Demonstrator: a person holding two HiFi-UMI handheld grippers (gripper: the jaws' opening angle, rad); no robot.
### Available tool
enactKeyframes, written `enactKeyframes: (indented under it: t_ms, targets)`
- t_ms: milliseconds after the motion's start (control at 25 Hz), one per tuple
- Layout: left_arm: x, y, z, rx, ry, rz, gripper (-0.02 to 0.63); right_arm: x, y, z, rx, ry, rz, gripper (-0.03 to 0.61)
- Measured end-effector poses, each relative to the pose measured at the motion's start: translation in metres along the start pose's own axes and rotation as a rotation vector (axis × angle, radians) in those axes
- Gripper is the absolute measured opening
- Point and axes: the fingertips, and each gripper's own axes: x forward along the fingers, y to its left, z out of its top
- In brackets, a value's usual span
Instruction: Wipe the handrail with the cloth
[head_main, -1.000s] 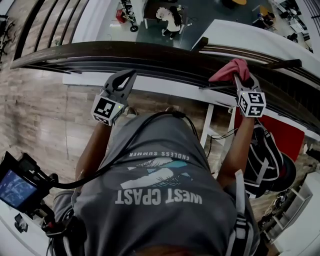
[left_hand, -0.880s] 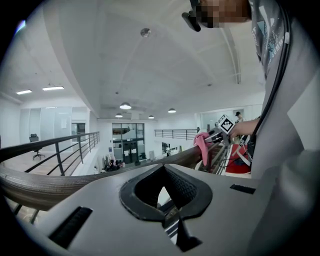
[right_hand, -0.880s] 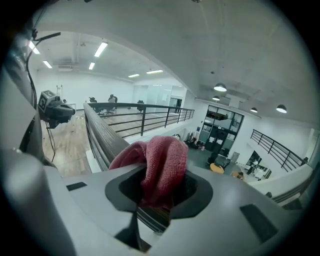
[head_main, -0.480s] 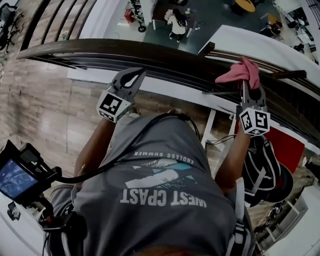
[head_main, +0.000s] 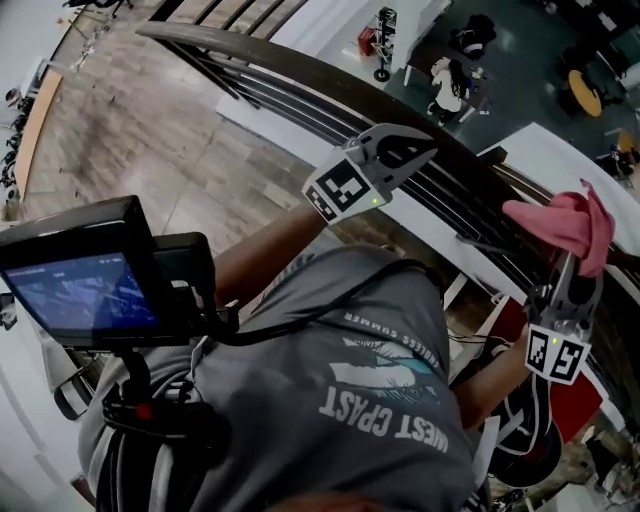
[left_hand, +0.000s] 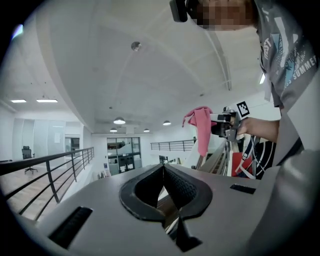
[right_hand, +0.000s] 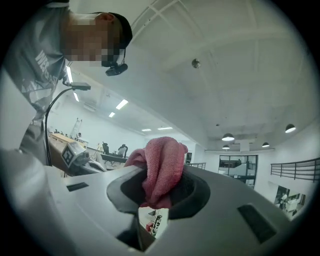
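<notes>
Cloth (head_main: 560, 222): pink, bunched, clamped in the right gripper (head_main: 572, 262). It is at the right end of the head view, over the handrail (head_main: 290, 66). In the left gripper view the cloth (left_hand: 200, 124) hangs in the air, off the rail.
Right gripper (right_hand: 159, 194): jaws pinched on the cloth (right_hand: 162, 165), a fold draped over the front. The arm is bent and the gripper points upward toward the ceiling.
Left gripper (head_main: 422, 153): jaws pressed tip to tip with nothing between them (left_hand: 163, 171). It is held over the rail's inner edge, well apart from the right gripper.
Handrail: dark and curved, running from upper left to right, with thinner bars below. Its top is bare along the left stretch.
Room: wood floor (head_main: 130, 150) on the near side and a lower level beyond the rail. A monitor (head_main: 80, 292) shows at the left edge.
</notes>
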Motion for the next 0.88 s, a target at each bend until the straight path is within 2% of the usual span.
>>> enactKeyframes:
  t_ms: [160, 520, 880]
  targets:
    - [0.002, -0.007, 0.007, 0.012, -0.018, 0.016, 0.006, -0.004, 0.003, 0.008, -0.025, -0.004, 0.025, 0.077]
    - [-0.01, -0.006, 0.006, 0.01, -0.013, 0.069, 0.006, -0.007, -0.003, 0.001, -0.006, 0.014, 0.031, 0.075]
    - [-0.017, -0.011, 0.011, 0.024, -0.01, 0.079, 0.006, -0.011, -0.001, 0.006, 0.0, 0.011, 0.037, 0.075]
